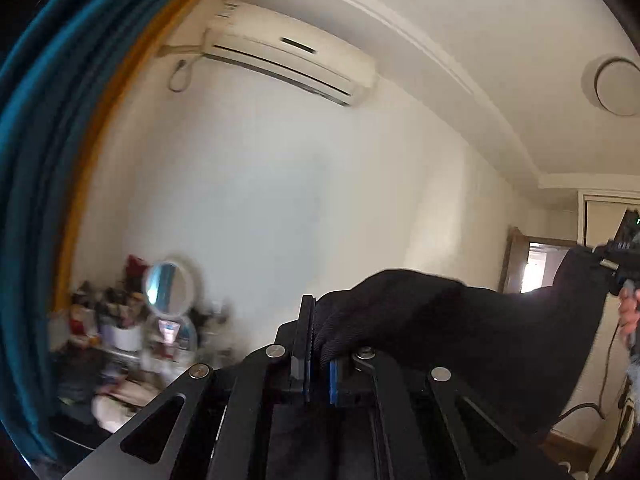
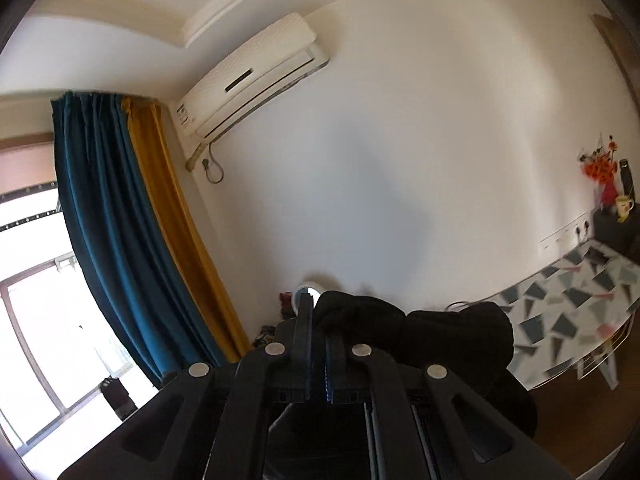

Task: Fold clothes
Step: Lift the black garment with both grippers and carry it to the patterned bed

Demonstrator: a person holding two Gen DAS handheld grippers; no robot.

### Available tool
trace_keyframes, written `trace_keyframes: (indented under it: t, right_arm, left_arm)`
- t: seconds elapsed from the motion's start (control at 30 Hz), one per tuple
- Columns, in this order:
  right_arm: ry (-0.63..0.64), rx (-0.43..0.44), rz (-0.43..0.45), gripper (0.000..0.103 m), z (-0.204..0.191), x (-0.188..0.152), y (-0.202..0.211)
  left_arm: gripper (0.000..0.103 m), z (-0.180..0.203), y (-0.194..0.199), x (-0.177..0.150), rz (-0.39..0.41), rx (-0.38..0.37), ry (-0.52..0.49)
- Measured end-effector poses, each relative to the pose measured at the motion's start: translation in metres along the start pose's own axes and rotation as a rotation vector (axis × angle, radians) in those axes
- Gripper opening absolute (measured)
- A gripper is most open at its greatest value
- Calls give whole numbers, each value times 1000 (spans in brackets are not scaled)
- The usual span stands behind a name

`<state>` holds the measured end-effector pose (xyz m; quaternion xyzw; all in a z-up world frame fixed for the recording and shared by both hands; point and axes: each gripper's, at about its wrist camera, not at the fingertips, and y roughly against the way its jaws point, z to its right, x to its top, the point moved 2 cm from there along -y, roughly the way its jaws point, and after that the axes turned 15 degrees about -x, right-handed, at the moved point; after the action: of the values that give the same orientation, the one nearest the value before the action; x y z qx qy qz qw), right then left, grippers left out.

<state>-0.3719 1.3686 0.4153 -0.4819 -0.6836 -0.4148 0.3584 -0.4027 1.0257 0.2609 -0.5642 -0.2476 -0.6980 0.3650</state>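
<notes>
A black knit garment [image 1: 460, 320] hangs in the air, stretched between my two grippers. In the left wrist view my left gripper [image 1: 318, 344] is shut on one corner of it, and the cloth drapes over the right finger. The garment runs to the right edge, where my right gripper [image 1: 618, 264] pinches the other end, held by a hand [image 1: 630, 312]. In the right wrist view my right gripper [image 2: 318, 332] is shut on the black garment [image 2: 460, 340], which bunches up to the right of the fingers and hangs down. Both grippers point roughly level at the wall.
An air conditioner [image 1: 292, 52] hangs high on the white wall. Blue and yellow curtains [image 2: 132, 220] flank a window at the left. A cluttered dresser with a round mirror [image 1: 168, 288] stands below. A patterned table [image 2: 580, 304] lies at the right, a doorway [image 1: 536, 268] beyond.
</notes>
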Motion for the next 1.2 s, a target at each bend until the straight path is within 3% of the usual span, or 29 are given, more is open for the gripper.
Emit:
trace_keyframes:
  t: [0.13, 0.4, 0.57, 0.7, 0.8, 1.0, 1.1, 1.2]
  right_arm:
    - [13, -78, -2, 4, 64, 45, 25]
    - [37, -218, 98, 4, 150, 92, 83]
    - [26, -305, 128, 4, 202, 120, 93]
    - [29, -349, 157, 4, 235, 142, 74]
    - [6, -369, 169, 4, 262, 167, 36]
    - [-32, -370, 172, 4, 324, 230, -98]
    - [-69, -343, 166, 4, 340, 272, -183]
    - [-114, -299, 183, 4, 335, 321, -255]
  left_arm:
    - [4, 48, -81, -23, -64, -87, 107]
    - [4, 114, -178, -39, -43, -228, 80]
    - [4, 144, -241, -55, -78, -307, 115]
    - [4, 148, -299, -68, -111, -346, 135]
    - [4, 139, -348, -80, -144, -377, 137]
    - [4, 92, -458, -71, -180, -373, 143]
    - [4, 57, -513, -38, -157, -317, 149]
    - [4, 24, -544, 16, -58, -248, 135]
